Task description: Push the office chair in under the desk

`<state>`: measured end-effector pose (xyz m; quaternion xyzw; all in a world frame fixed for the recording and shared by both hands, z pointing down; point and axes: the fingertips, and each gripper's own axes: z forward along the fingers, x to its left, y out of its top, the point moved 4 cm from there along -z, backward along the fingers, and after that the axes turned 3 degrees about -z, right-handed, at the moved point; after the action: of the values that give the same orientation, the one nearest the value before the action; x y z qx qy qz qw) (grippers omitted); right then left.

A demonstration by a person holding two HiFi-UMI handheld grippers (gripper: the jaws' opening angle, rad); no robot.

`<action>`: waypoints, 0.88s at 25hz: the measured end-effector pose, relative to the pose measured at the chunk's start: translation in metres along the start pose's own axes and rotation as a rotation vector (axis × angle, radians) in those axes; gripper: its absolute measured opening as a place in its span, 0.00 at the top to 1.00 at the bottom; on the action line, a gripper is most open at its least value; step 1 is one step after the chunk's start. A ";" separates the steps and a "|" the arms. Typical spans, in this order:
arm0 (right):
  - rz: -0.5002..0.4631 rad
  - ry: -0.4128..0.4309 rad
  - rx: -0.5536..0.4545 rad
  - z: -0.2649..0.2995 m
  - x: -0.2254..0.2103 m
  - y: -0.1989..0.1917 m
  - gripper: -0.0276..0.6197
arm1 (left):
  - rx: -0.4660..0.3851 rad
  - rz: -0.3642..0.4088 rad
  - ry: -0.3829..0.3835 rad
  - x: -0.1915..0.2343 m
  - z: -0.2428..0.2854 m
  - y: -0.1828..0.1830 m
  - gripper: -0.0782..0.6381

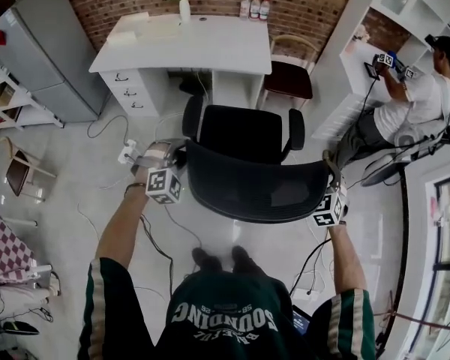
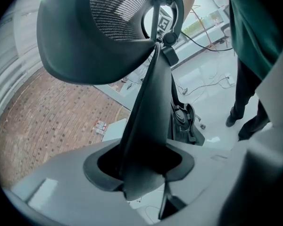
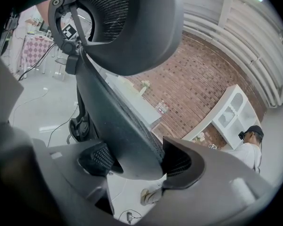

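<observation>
The black mesh office chair [image 1: 244,135] stands in front of the white desk [image 1: 187,43], its seat facing the desk and its backrest [image 1: 259,190] towards me. My left gripper [image 1: 181,154] is on the backrest's left edge and my right gripper [image 1: 332,184] on its right edge. In the left gripper view, the left gripper [image 2: 141,166] is shut on the thin backrest edge [image 2: 148,98], with the headrest [image 2: 85,36] above. The right gripper view has the right gripper [image 3: 137,161] shut on the mesh backrest edge [image 3: 113,107].
Drawers [image 1: 131,92] fill the desk's left side. A wooden chair with a dark seat [image 1: 289,77] stands by the desk's right end. A power strip and cables [image 1: 127,152] lie on the floor at left. A person [image 1: 412,103] works at white shelving at right.
</observation>
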<state>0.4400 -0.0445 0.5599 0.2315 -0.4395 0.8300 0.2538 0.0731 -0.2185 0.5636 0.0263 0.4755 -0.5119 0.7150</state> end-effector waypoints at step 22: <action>-0.057 0.047 -0.099 -0.012 0.049 0.030 0.50 | 0.009 -0.035 0.042 -0.037 -0.081 -0.036 0.64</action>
<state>0.3818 -0.0381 0.5657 0.2116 -0.4672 0.8048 0.2985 -0.0075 -0.1670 0.5616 0.0321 0.4883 -0.5259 0.6957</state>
